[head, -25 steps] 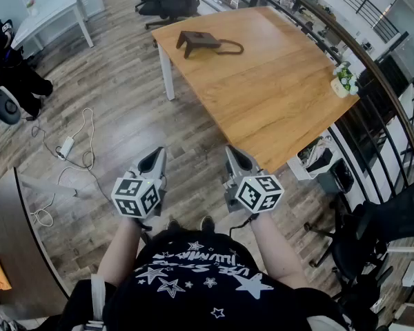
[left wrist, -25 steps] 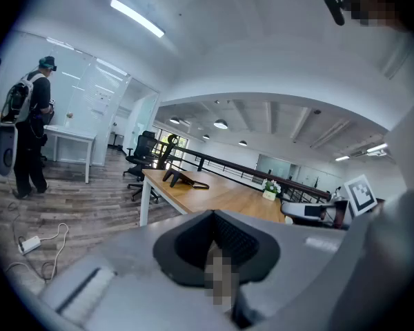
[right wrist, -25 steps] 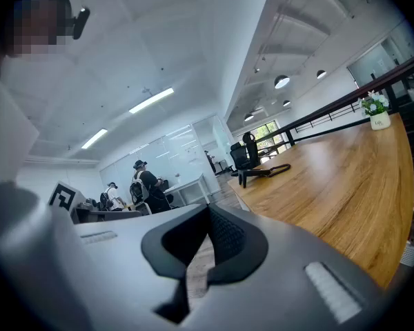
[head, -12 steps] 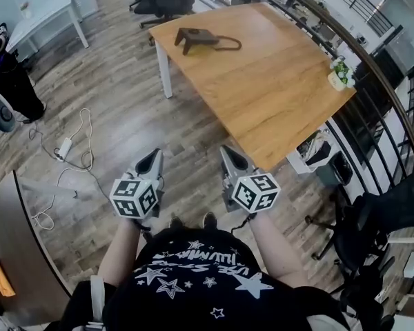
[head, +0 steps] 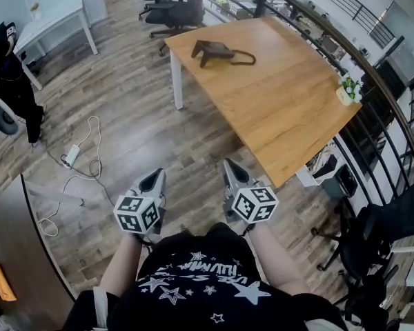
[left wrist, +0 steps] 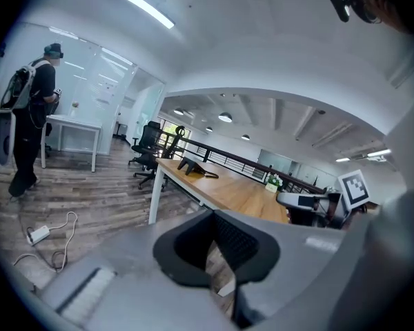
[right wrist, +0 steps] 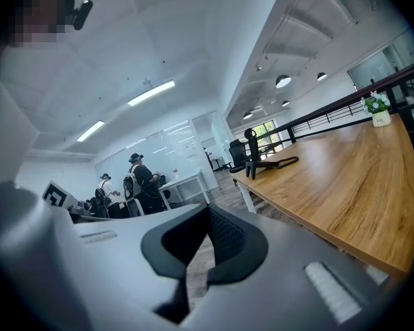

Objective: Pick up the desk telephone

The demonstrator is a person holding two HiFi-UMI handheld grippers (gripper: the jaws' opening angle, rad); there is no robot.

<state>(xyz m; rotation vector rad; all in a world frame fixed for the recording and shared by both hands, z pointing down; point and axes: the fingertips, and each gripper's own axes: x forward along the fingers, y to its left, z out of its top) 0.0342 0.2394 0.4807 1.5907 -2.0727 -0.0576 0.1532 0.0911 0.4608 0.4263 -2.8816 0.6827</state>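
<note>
My left gripper: jaws pressed together with nothing between them, held low in front of me over the grey-brown plank floor.
My right gripper: jaws likewise closed and empty, level with the left one, near the closest corner of the table.
Dark desk telephone: sits at the far end of the light-brown wooden table with white legs, well apart from both my grippers. It seems propped at a tilt, though it is too small to be sure.
Black cord: loops on the tabletop just beside the telephone.
Small green plant in a white pot: on the table's right edge, by the black railing.
White power strip with its cable: on the floor to my left.
</note>
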